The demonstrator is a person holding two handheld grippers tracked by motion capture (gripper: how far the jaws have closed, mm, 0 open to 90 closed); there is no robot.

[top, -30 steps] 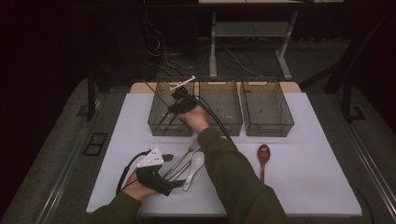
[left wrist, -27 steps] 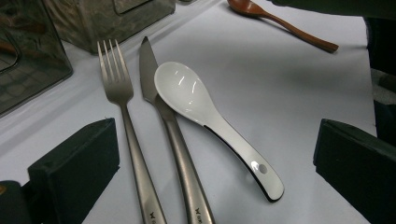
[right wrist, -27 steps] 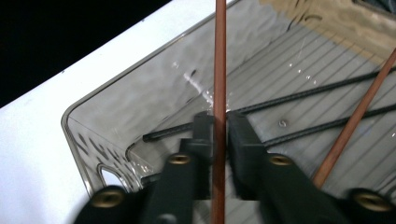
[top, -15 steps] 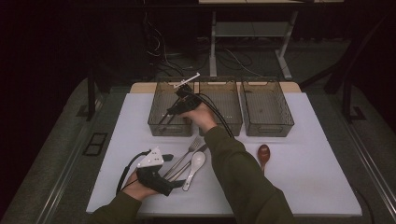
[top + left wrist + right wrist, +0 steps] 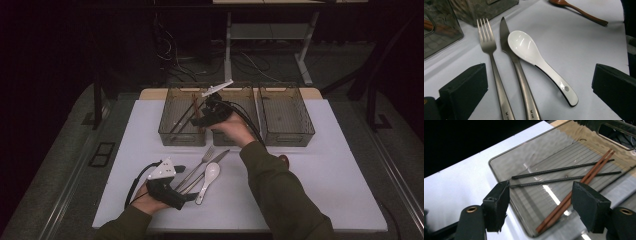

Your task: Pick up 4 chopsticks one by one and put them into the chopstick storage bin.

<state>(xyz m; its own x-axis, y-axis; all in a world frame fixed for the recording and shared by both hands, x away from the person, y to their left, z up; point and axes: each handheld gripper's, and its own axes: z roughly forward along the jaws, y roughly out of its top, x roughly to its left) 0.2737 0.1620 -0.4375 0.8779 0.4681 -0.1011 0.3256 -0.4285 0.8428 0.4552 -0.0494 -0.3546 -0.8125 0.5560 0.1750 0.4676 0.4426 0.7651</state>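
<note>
Two brown chopsticks [image 5: 576, 191] and two black chopsticks [image 5: 564, 173] lie in the bin [image 5: 172, 131], at twelve o'clock beneath the right tool [image 5: 540, 207], whose empty jaws have just been opening.

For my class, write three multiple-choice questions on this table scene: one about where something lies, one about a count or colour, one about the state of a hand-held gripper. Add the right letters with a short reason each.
1. Where do the brown chopsticks lie?
A. In the left bin
B. On the bare mat
C. In the right bin

2. How many clear bins stand in the row at the far side of the white mat?
A. Two
B. Three
C. Five

3. How are the jaws of the right hand-held gripper?
A. Clamped on a fork
B. Apart, holding nothing
C. Clamped on the white spoon

Answers:
1 A: the high view shows them in the left bin, beside the black chopsticks.
2 B: left bin, middle bin and right bin.
3 B: the right gripper view shows both pads apart above the bin; they have just been opening, with nothing between them.
</note>
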